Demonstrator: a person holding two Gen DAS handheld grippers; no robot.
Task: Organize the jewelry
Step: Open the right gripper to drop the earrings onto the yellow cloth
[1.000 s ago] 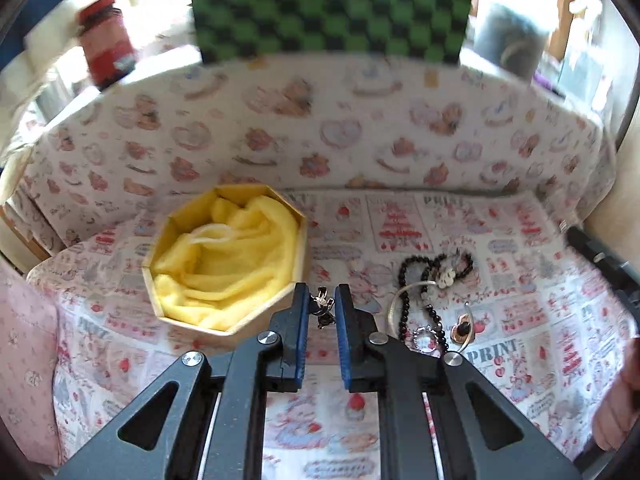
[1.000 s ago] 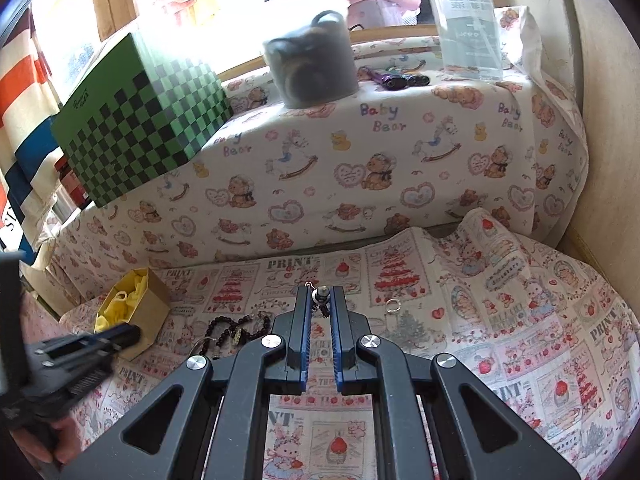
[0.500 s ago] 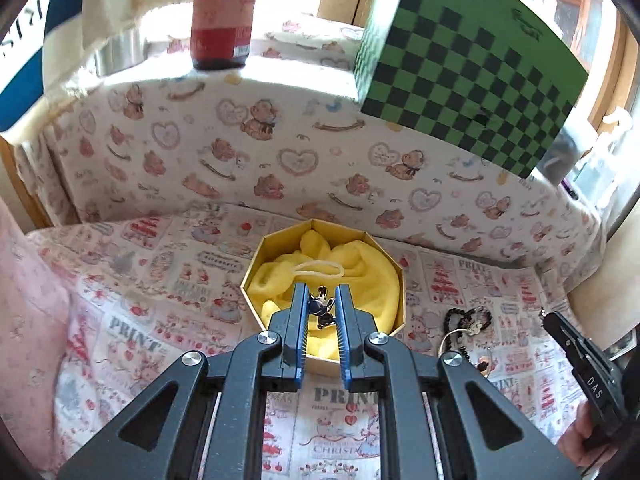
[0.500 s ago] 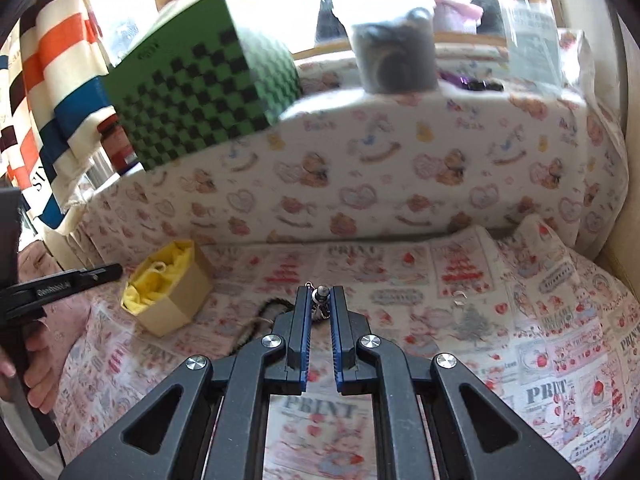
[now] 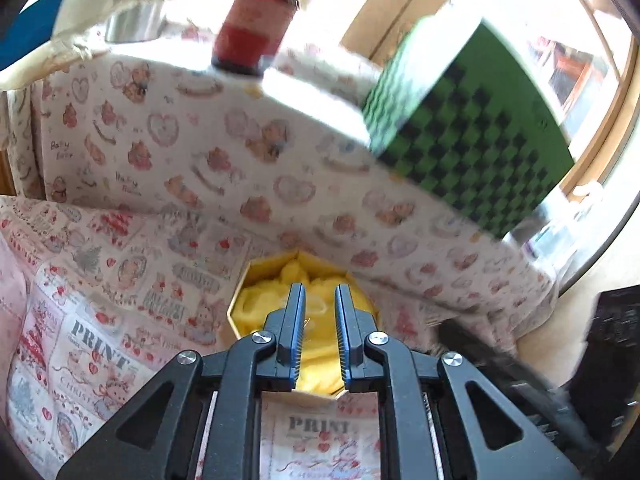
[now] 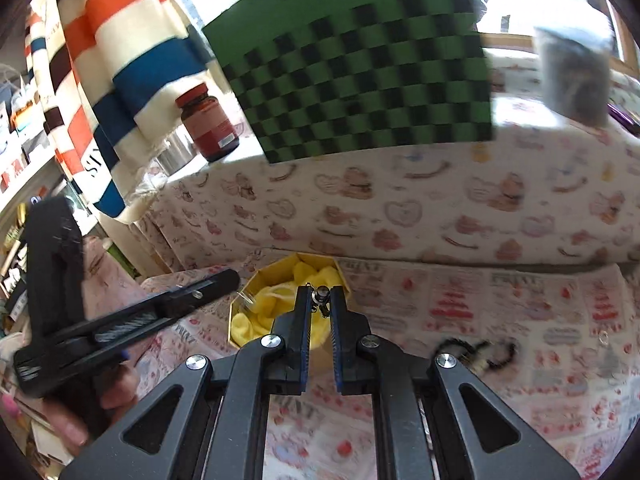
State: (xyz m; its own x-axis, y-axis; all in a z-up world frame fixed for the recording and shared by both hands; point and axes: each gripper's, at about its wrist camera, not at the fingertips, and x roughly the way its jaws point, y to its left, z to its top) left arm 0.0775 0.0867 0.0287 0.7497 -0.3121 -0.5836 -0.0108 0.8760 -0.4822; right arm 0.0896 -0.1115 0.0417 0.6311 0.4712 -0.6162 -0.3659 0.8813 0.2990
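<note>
Yellow octagonal box [image 6: 256, 280] with yellow cloth [image 5: 320, 344] ahead of black, blue-padded grippers. Green-black checkered box [image 6: 360, 80] above. Red-brown jar [image 6: 210, 126], orange-blue-cream striped fabric [image 6: 120, 52] upper left. Pink-red print cloth [image 6: 520, 308] below.

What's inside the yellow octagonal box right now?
The box holds crumpled yellow cloth, which fills it and hides the bottom. Anything under the cloth, or behind the right gripper in front of it, cannot be seen.

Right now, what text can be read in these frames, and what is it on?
"PRINT": printed cloth under the yellow box, repeated.
"CHRIST…": same cloth, cut off.
"Baby": bear-patterned cover; the word below is blurred.
Red jar label: too small.
Green checkered box marking: blurred.
</note>
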